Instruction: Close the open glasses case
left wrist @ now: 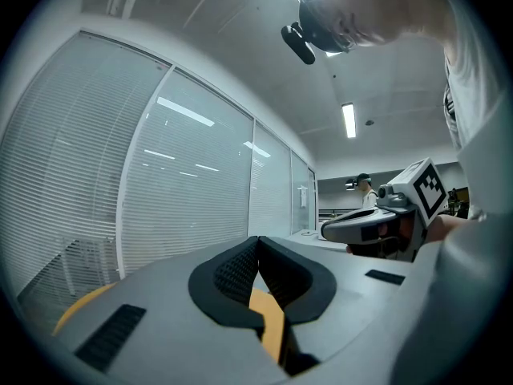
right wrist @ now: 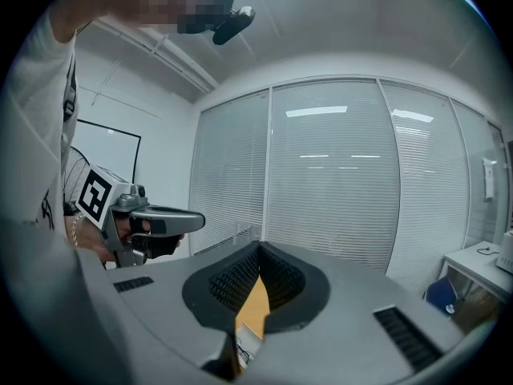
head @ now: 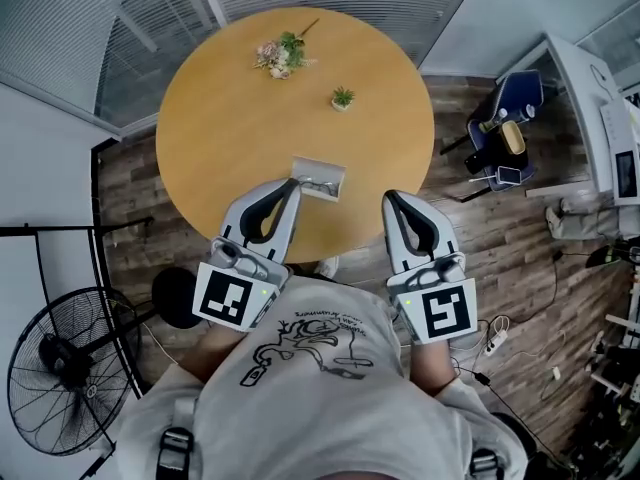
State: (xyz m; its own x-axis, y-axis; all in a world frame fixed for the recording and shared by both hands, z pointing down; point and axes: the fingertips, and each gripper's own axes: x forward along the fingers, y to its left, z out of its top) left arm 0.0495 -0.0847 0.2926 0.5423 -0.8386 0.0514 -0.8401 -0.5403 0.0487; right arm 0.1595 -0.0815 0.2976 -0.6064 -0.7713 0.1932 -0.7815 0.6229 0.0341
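Two claws, both pinched fully shut with nothing in them: the left claw (head: 292, 184) and the right claw (head: 389, 200) sit side by side over the near edge of the round wooden surface (head: 240, 118). The open glasses case (head: 320, 178) lies on it near that edge, the left claw's tip just beside its left end, the right claw's tip off to its right, clear of it. Farther back: a tiny potted plant (head: 343, 97) and a flower sprig (head: 283, 55).

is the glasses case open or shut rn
Open. In the head view the glasses case lies on the round table with its lid swung back and its grey inside showing.
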